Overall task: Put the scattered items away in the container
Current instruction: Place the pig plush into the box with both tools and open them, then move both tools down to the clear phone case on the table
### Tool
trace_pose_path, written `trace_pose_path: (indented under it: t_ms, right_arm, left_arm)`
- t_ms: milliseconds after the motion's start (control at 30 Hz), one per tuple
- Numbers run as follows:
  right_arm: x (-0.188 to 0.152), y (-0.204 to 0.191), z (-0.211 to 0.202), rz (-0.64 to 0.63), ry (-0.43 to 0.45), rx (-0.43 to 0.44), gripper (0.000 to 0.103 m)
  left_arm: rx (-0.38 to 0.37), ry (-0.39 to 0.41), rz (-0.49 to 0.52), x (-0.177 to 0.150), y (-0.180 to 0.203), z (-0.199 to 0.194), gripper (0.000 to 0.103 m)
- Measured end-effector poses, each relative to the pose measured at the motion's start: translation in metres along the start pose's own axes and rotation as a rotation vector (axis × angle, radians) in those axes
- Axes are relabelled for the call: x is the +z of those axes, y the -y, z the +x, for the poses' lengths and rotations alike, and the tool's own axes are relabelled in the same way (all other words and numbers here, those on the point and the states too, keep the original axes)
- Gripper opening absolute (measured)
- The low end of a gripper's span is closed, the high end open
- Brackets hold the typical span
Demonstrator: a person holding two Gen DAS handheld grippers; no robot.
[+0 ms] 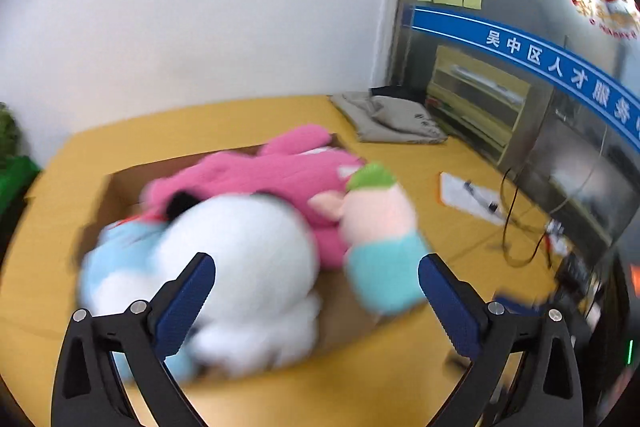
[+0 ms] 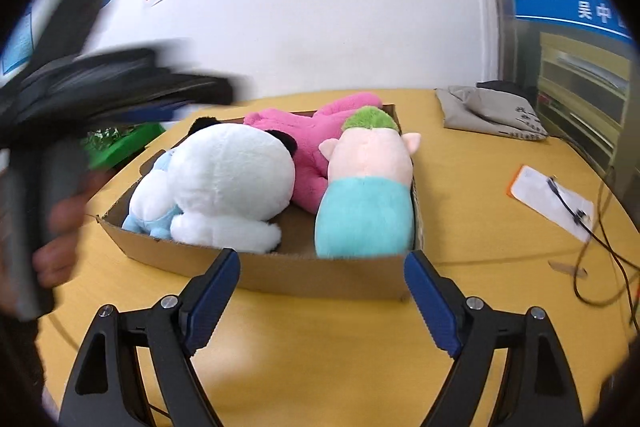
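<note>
A shallow cardboard box (image 2: 304, 273) sits on the yellow table and holds several plush toys: a white and light-blue panda-like toy (image 2: 228, 179), a pink toy (image 2: 296, 135) and a green-haired doll in a teal shirt (image 2: 366, 187). In the left wrist view the same toys are blurred: the white toy (image 1: 248, 267), the pink toy (image 1: 276, 179), the doll (image 1: 380, 227). My left gripper (image 1: 316, 291) is open and empty just above the white toy. My right gripper (image 2: 322, 291) is open and empty in front of the box's near wall. The left gripper also shows blurred at the left of the right wrist view (image 2: 132, 87).
A folded grey cloth (image 2: 488, 111) lies at the table's back right. A white paper with a clip and black cables (image 2: 556, 199) lie on the right. A green object with plant leaves (image 2: 120, 143) sits behind the box on the left. A wall stands behind the table.
</note>
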State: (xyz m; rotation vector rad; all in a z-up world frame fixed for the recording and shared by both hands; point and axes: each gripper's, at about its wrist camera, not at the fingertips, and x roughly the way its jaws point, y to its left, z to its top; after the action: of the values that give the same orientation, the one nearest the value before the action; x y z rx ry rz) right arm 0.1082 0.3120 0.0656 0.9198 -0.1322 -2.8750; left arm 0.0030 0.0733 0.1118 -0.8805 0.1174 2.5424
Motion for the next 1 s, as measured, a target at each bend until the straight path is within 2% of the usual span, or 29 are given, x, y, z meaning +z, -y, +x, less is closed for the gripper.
trace_pose_path:
  t_ms: [133,233,367,500,667,900,1000]
  right_arm:
    - [-0.008,-0.01,-0.009,-0.016,0.016,-0.069,0.084]
    - [-0.014,-0.022,-0.019,-0.013,0.025,-0.094,0.084]
    - [-0.022,-0.033,-0.029,-0.047,0.016,-0.112,0.084]
    - [-0.026,-0.036,-0.038,-0.048,0.011,-0.13,0.084]
    - [-0.032,-0.045,-0.05,-0.07,0.004,-0.139,0.084]
    - [-0.042,-0.056,-0.063,-0.09,-0.005,-0.111,0.084]
    - [-0.054,-0.06,-0.069,-0.093,-0.021,-0.064,0.084]
  left_arm:
    - [0.058,0.004,-0.041,-0.041,-0.015,-0.042,0.103]
    - [0.064,-0.009,-0.072,-0.067,-0.015,-0.06,0.103]
    - [0.08,-0.014,-0.06,-0.092,-0.004,-0.069,0.103]
    - [0.078,-0.006,-0.05,-0.105,0.0,-0.076,0.103]
    - [0.06,-0.002,-0.092,-0.114,-0.009,-0.085,0.103]
    - [0.072,0.009,-0.139,-0.128,-0.031,-0.107,0.103]
    - [0.091,0.018,-0.151,-0.137,-0.041,-0.124,0.103]
